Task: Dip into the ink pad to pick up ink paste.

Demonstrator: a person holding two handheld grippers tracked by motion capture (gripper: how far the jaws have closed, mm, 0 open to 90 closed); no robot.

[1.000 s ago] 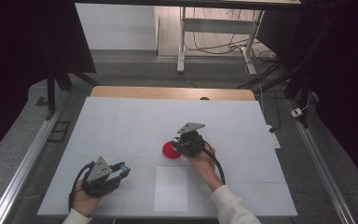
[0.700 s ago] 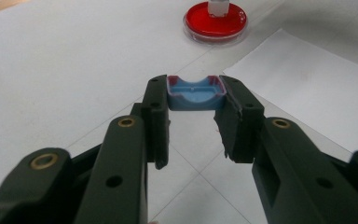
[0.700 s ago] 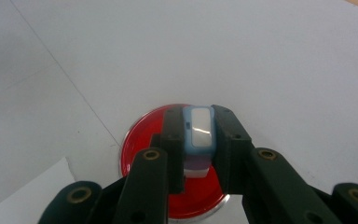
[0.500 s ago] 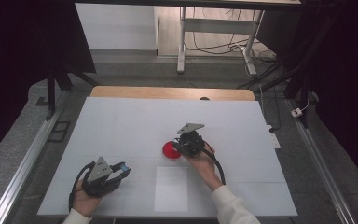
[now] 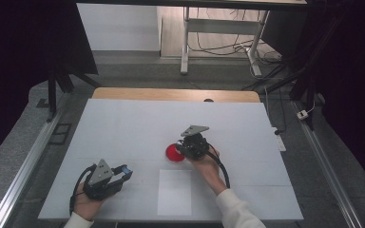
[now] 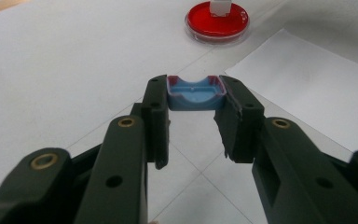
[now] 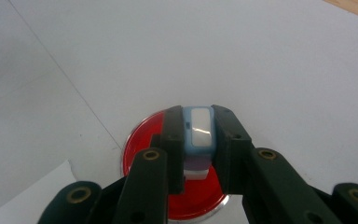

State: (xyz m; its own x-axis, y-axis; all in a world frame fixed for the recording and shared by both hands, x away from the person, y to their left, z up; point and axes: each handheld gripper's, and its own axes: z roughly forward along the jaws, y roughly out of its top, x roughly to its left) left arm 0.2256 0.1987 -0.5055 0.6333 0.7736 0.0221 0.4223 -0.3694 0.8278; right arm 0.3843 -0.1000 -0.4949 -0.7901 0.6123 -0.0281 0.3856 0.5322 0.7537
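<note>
Right gripper (image 7: 198,140) at frame centre, fingers clamped on small pale-blue block (image 7: 198,128) above round red dish (image 5: 175,153); left gripper (image 6: 196,100) lower left, fingers gripping blue plastic cap (image 6: 194,94) over white counter (image 5: 123,128).

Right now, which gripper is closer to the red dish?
The right gripper. It hangs right over the red dish, jaws shut on a small blue and white piece. The left gripper sits well away toward the person's left, holding a blue cap.

Left gripper (image 5: 123,173) rests low at the near left, jaws clamped. Right gripper (image 5: 183,151) points forward and down, jaws clamped, forearm extended.
</note>
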